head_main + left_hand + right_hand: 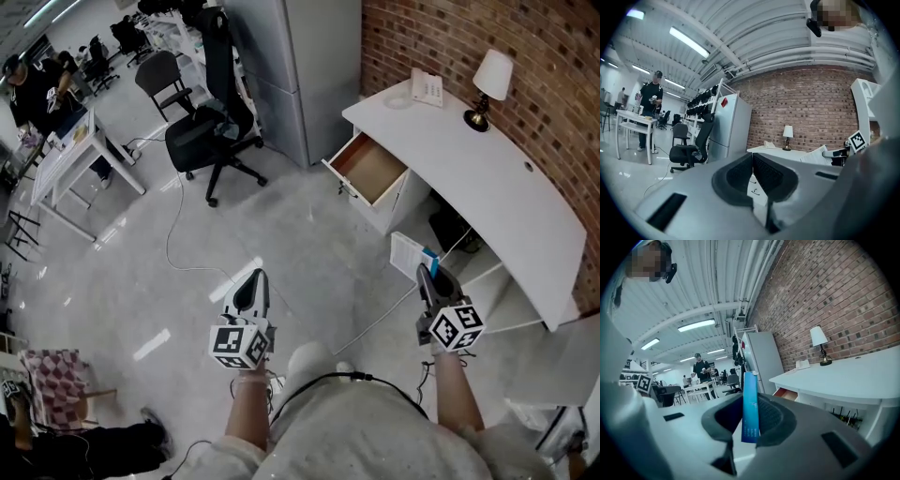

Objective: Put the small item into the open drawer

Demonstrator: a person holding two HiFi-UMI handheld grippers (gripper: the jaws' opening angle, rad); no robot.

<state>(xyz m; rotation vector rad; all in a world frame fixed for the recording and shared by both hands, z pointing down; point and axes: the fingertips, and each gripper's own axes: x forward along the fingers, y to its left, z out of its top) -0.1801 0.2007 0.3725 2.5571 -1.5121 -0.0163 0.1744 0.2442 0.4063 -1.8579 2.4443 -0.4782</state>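
My right gripper point(427, 274) is shut on a small flat blue and white box point(409, 255), which stands upright between its pads. In the right gripper view the box point(750, 405) is pinched edge-on in the right gripper point(751, 401), and the open drawer point(787, 393) shows beyond it to the right. That drawer point(368, 169) is pulled out from the left end of the white desk point(497, 187), well ahead of both grippers. The left gripper point(254, 279) hangs over the floor, shut with nothing in it; its closed pads point(765, 174) show in the left gripper view.
A lamp point(489, 82) and a phone point(427, 88) stand on the desk by the brick wall. A black office chair point(212, 131) and a grey cabinet point(300, 66) are to the drawer's left. A cable point(183, 253) lies on the floor. A white table point(66, 159) with people stands far left.
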